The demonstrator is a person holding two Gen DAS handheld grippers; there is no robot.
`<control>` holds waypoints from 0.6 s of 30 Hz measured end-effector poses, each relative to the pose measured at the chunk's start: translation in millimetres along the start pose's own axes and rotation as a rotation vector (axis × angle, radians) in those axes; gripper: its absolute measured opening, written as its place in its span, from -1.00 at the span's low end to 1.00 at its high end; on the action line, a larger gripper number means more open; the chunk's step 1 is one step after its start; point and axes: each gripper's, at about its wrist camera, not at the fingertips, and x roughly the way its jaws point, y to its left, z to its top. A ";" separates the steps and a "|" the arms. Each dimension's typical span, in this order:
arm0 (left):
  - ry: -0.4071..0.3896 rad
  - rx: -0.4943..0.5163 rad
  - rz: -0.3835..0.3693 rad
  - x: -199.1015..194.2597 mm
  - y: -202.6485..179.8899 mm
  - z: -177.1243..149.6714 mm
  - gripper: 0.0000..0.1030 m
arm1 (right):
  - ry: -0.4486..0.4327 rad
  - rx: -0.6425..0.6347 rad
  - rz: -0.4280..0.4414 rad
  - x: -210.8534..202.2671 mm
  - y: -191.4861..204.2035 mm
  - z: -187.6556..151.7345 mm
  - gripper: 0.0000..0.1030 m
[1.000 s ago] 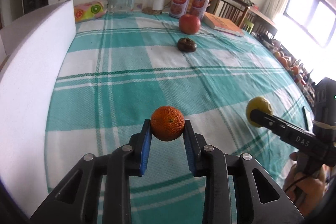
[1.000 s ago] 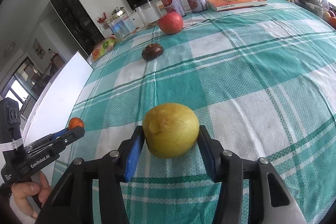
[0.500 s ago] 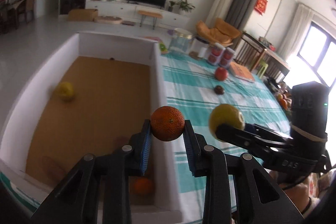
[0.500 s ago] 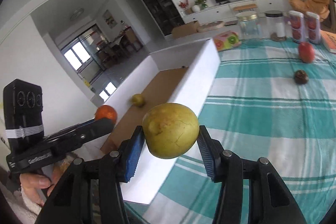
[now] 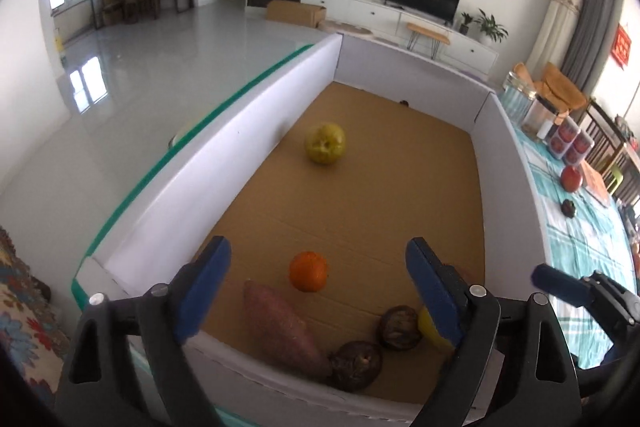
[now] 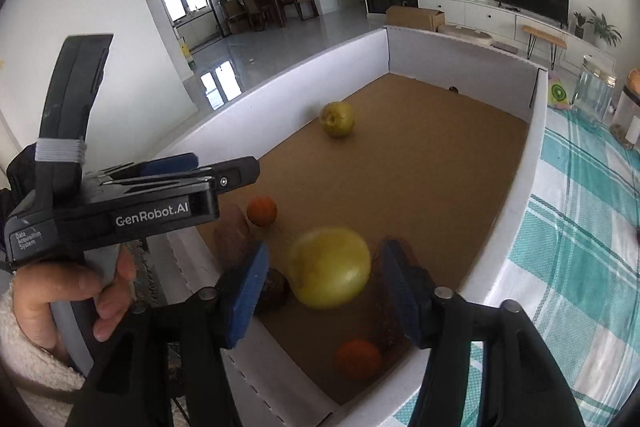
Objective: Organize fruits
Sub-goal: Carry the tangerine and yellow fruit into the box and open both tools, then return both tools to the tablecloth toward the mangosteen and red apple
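An orange (image 5: 308,271) hung blurred above the box (image 5: 240,155) floor, beside a sweet potato (image 5: 280,331). A yellow fruit (image 6: 329,267) hung blurred over the near end; another (image 5: 325,143) lay farther back.

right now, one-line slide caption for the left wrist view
Open left gripper above the white-walled box, orange just released among a sweet potato and a yellow-green fruit.
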 end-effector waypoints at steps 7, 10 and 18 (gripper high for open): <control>-0.067 0.073 -0.110 -21.4 -57.4 2.6 0.76 | -0.191 0.151 -0.280 -64.0 -103.6 -37.6 0.94; -0.097 0.161 -0.214 -39.4 -101.9 -2.0 0.81 | -0.135 0.243 -0.485 -72.8 -175.6 -76.2 0.94; 0.088 0.393 -0.515 -37.3 -242.7 -56.3 0.89 | -0.084 0.524 -0.808 -141.5 -295.7 -172.7 0.94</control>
